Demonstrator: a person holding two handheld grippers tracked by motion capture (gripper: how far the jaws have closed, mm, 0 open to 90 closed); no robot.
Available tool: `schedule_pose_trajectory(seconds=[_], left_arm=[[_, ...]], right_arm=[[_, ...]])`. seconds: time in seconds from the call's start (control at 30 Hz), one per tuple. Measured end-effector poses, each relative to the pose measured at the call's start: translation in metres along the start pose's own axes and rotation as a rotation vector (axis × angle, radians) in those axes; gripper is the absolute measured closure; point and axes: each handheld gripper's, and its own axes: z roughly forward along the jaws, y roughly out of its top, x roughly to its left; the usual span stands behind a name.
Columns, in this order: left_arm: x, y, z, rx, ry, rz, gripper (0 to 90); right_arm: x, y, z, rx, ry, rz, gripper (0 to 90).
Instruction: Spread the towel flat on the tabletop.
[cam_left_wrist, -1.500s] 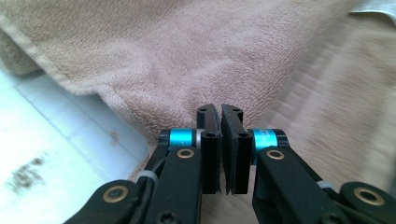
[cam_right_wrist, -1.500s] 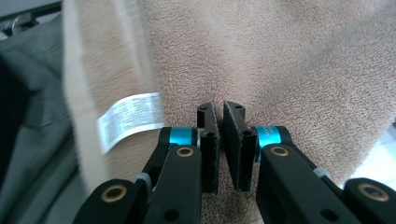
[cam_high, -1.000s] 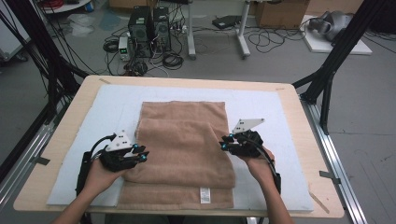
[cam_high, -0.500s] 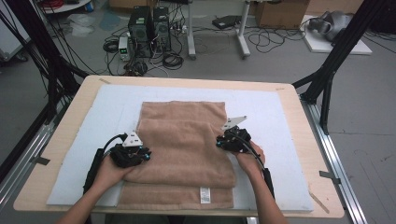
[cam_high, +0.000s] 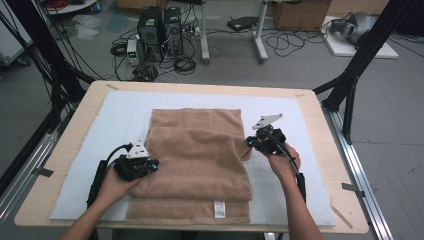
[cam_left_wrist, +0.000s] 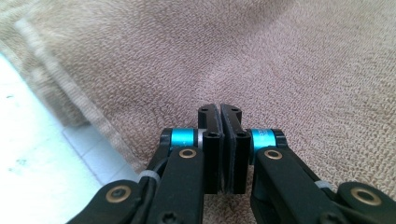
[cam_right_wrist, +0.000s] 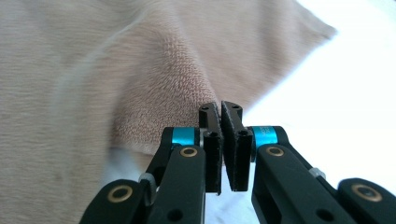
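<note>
Both your tongs have moved: right tongs (cam_high: 248, 142) up-frame, left tongs (cam_high: 152, 164) inward, each pressed together on the towel (cam_high: 200, 165), suggesting smoothing, not lifting.

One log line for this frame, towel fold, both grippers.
stage: towel part-folded on white mat | left gripper: shut, over towel's left edge | right gripper: shut, at towel's right edge

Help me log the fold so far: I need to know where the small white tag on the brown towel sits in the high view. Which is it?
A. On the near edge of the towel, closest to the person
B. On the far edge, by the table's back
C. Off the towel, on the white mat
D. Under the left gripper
A: the white tag lies on the near strip of the towel, by the person's edge of the table.
</note>
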Motion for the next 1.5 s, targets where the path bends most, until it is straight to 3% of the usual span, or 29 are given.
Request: schedule_pose_trajectory(seconds=[0.17,0.33,0.4,0.63,0.73,0.8,0.9,0.97,1.03,1.1,1.17,1.23,1.3,1.4,1.5], left_arm=[[0.003,-0.001,-0.004,-0.007,0.002,-0.008,86.7],[0.006,-0.002,-0.005,-0.021,0.02,-0.017,80.5],[0.008,-0.002,-0.004,-0.012,0.025,-0.022,79.4],[0.007,-0.003,0.004,0.023,0.023,-0.017,76.6],[0.004,-0.003,0.008,0.038,0.02,-0.003,74.4],[0.003,-0.002,0.01,0.035,0.024,0.0,73.5],[0.004,-0.003,0.01,0.036,0.015,-0.006,74.2],[0.003,-0.003,0.01,0.034,0.013,0.001,76.7],[0.002,-0.003,0.01,0.038,0.015,0.01,78.8],[0.003,-0.003,0.01,0.039,0.014,0.008,79.2],[0.003,-0.003,0.01,0.038,0.011,0.003,79.2],[0.003,-0.003,0.01,0.036,0.01,0.002,79.3],[0.003,-0.003,0.01,0.035,0.011,0.001,79.1],[0.004,-0.002,0.009,0.038,0.019,-0.008,75.5],[0.007,-0.002,0.003,0.0,0.011,-0.027,70.4]], right_arm=[[0.0,0.001,0.004,-0.001,-0.001,0.019,83.1],[0.022,0.003,-0.007,-0.087,0.056,-0.037,78.4],[0.031,0.002,-0.008,-0.091,0.078,-0.059,78.1],[0.039,-0.011,0.024,-0.004,0.112,-0.05,69.9],[0.044,-0.012,0.032,-0.032,0.118,-0.037,63.6],[0.047,-0.011,0.034,-0.029,0.098,-0.052,65.7],[0.051,-0.01,0.033,-0.012,0.091,-0.077,83.2],[0.051,-0.009,0.03,-0.004,0.085,-0.104,85.2],[0.046,-0.01,0.026,-0.003,0.107,-0.086,85.4],[0.04,-0.011,0.019,0.007,0.087,-0.085,85.4],[0.033,-0.013,0.013,0.011,0.072,-0.067,85.4],[0.02,-0.016,0.004,0.012,0.02,-0.046,85.3],[0.011,-0.018,-0.001,-0.017,0.03,0.009,85.0],[0.017,-0.014,-0.002,-0.035,0.034,-0.022,78.7],[0.026,-0.01,-0.005,-0.057,0.066,-0.044,72.6]])
